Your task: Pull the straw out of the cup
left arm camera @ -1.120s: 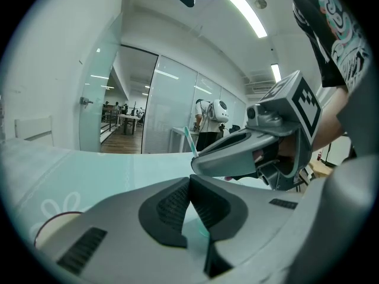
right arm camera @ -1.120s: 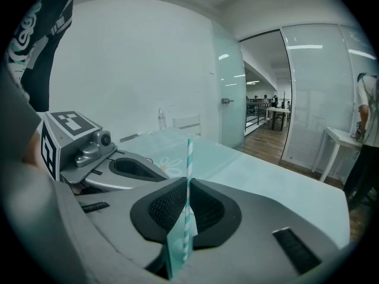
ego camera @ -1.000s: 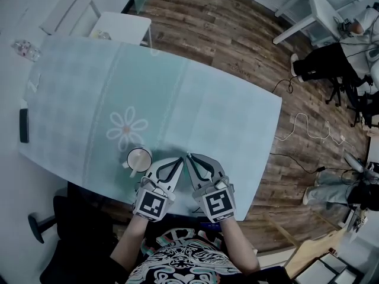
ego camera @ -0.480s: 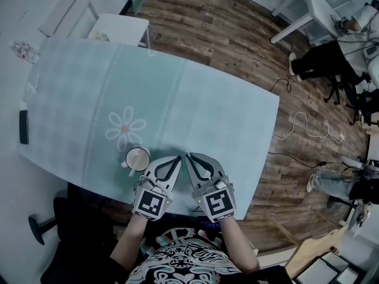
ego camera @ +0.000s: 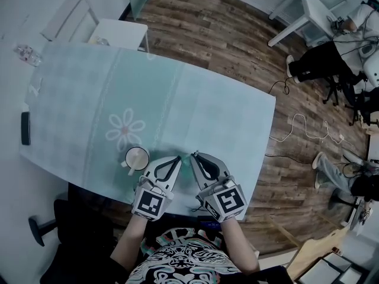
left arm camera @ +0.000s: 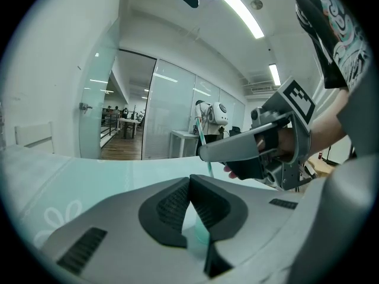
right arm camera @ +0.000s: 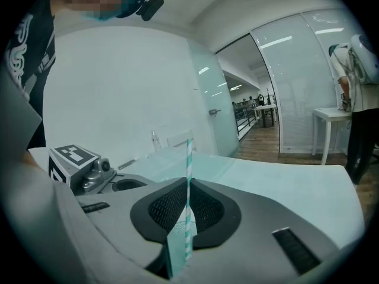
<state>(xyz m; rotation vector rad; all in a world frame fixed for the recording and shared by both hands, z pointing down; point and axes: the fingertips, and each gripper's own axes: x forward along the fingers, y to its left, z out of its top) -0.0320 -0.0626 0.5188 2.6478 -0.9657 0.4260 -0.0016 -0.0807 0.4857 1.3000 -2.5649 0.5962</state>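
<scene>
Pinching the upright straw (right arm camera: 189, 158) in right gripper (ego camera: 195, 157), we're clamping the teal cup (left arm camera: 199, 229) beneath it with left gripper (left arm camera: 189, 182); pull axis looks straight up.

Straw (right arm camera: 189, 155): lower end hidden between the closed jaws of the right gripper (right arm camera: 188, 185); in the head view it is too small to pick out.
Left gripper (left arm camera: 190, 181): jaws closed on a pale see-through thing (left arm camera: 199, 229), perhaps a cup's wall; only a sliver shows in the gap.
Dark bar (ego camera: 24, 128): at the table's (ego camera: 225, 117) left edge, too small to name.
Clear thing (ego camera: 26, 54): near the table's far left corner, blurred.
Seated person (ego camera: 323, 61): upper body cut by the head view's right edge.
Second person (ego camera: 337, 179): only legs show; the rest is cut off.
</scene>
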